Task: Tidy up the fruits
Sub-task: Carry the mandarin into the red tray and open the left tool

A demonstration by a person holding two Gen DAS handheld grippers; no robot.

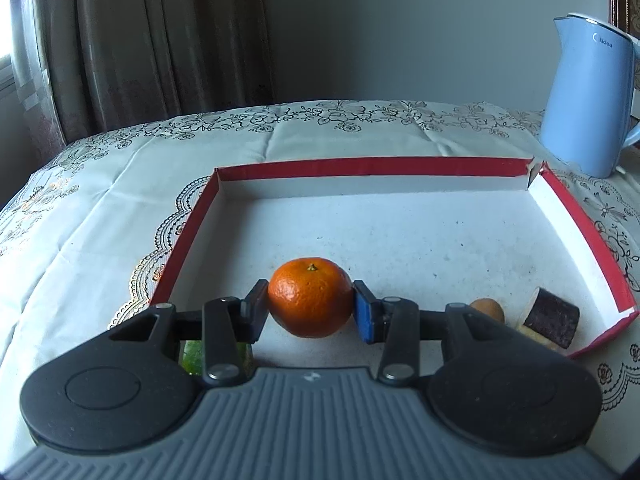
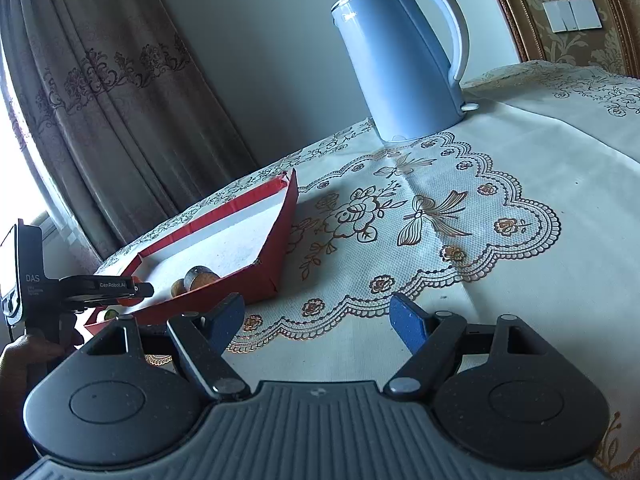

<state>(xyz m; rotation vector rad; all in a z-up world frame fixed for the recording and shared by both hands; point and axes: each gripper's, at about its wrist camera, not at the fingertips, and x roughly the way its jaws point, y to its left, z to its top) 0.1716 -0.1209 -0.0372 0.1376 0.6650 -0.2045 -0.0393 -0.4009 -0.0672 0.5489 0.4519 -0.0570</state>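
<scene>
My left gripper (image 1: 310,308) is shut on an orange mandarin (image 1: 310,298) and holds it over the near part of a red-rimmed white box (image 1: 372,166). In the box, at the near right, lie a small brown fruit (image 1: 488,309) and a dark-skinned cut piece (image 1: 550,318). Something green (image 1: 192,356) shows under my left finger. My right gripper (image 2: 318,320) is open and empty above the tablecloth, right of the box (image 2: 280,232). The left gripper (image 2: 108,286) shows in the right wrist view at the box's near end.
A light blue electric kettle (image 1: 584,96) stands behind the box's far right corner; it also shows in the right wrist view (image 2: 404,64). The table has a cream embroidered cloth (image 2: 500,184). Curtains (image 1: 140,40) hang behind the table's far left edge.
</scene>
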